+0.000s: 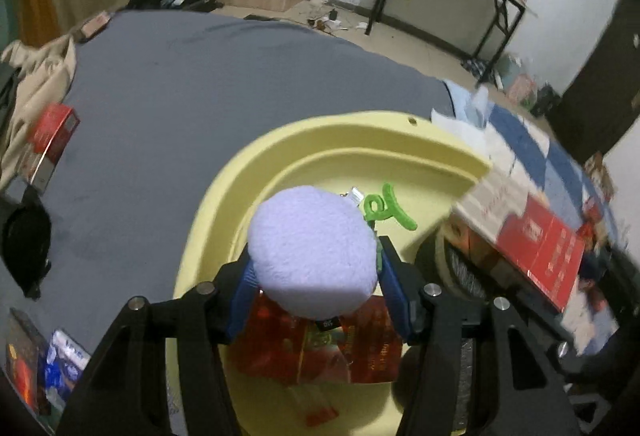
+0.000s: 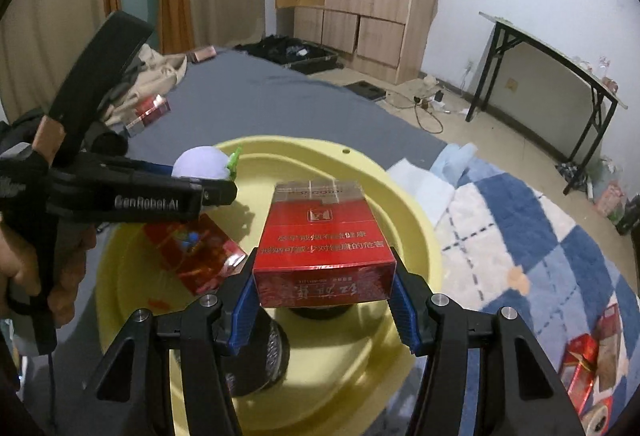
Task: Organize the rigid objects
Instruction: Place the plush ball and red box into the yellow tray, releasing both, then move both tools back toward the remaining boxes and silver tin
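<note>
Both grippers are closed on objects above the yellow basin point(image 2: 400, 204).

A lilac plush ball point(image 1: 314, 252) is clamped in the left gripper point(image 1: 316, 284), over the basin's left side; a red cigarette box point(image 2: 324, 244) is pinched between the blue pads point(image 2: 404, 316) of the right gripper point(image 2: 324, 312), nearer the middle. A red packet point(image 2: 196, 252) is seen lying inside the basin, on the grey bed sheet point(image 1: 180, 84).

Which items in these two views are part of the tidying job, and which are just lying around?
In the job:
- round lilac plush toy, clamped in left hand-held gripper
- red cigarette carton, clamped in right hand-held gripper
- yellow plastic basin

Lying about:
- beige garment
- blue-and-white checked blanket
- black folding table
</note>
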The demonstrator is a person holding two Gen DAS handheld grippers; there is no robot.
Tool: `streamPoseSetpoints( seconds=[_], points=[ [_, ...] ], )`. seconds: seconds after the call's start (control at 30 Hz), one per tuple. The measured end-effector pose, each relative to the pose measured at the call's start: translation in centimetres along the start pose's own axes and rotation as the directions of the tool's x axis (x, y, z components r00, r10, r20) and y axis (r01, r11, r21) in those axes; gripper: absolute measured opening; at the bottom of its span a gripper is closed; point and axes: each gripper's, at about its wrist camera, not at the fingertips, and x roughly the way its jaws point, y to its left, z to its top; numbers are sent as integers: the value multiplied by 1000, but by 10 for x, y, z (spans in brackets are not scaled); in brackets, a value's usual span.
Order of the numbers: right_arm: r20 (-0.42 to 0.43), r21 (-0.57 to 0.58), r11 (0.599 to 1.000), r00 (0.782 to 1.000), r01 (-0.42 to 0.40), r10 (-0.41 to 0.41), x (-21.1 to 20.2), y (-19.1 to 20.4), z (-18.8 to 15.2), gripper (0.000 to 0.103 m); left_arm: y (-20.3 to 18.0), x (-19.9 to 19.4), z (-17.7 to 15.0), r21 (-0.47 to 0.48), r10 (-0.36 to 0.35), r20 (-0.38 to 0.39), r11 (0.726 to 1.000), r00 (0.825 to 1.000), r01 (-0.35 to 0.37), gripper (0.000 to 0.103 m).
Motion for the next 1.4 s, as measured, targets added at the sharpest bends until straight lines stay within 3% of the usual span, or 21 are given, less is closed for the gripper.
streamPoseSetpoints(
  seconds=[0.13,0.23,0.3,0.37,0.4,0.53,0.6,0.7,0.8,0.93,1.07,1.2,1.33,1.4],
  points=[
    [-9,2,1000,1000,-8,8,13,-1,0,56,0,5,-2,-6,-9,-24,1000,1000,9,59],
    [-31,5,1000,999,-20,21,18,0,-3,57,2,-3,-2,-20,14,3,1000,1000,-14,75],
    [-46,16,1000,999,-26,27,18,0,-4,67,3,-14,-2,-41,18,27,999,999,-17,95],
    [-21,20,1000,1000,-17,17,7,-2,-6,84,1,-33,-1,-47,35,76,998,997,-32,101],
    [-6,26,1000,1000,-13,14,0,-3,-6,85,-1,-37,0,-47,39,84,998,996,-35,103],
    [35,99,995,999,-3,-1,-42,-18,-13,92,-26,-69,0,-20,6,116,1000,993,-4,103],
    [63,142,990,997,26,-35,-75,-33,-22,95,-53,-84,-2,52,-39,139,998,990,32,103],
    [81,187,979,991,87,-103,-121,-54,-40,96,-93,-103,-6,127,-52,150,991,987,33,103],
    [86,239,958,979,159,-183,-171,-79,-67,97,-135,-123,-12,149,-120,157,984,980,97,103],
    [64,326,914,959,242,-277,-236,-109,-120,100,-180,-137,-45,187,-224,151,963,963,195,103],
    [29,391,869,939,304,-342,-284,-128,-174,100,-215,-132,-68,242,-273,84,939,958,246,103],
    [-12,436,834,929,337,-369,-304,-140,-208,101,-237,-129,-86,265,-283,44,928,958,262,103],
    [-24,455,823,928,341,-371,-301,-153,-223,101,-255,-126,-99,335,-257,38,914,966,230,103],
    [-39,438,832,932,341,-361,-286,-159,-226,101,-265,-118,-98,311,-309,-5,903,951,295,103]
  ],
)
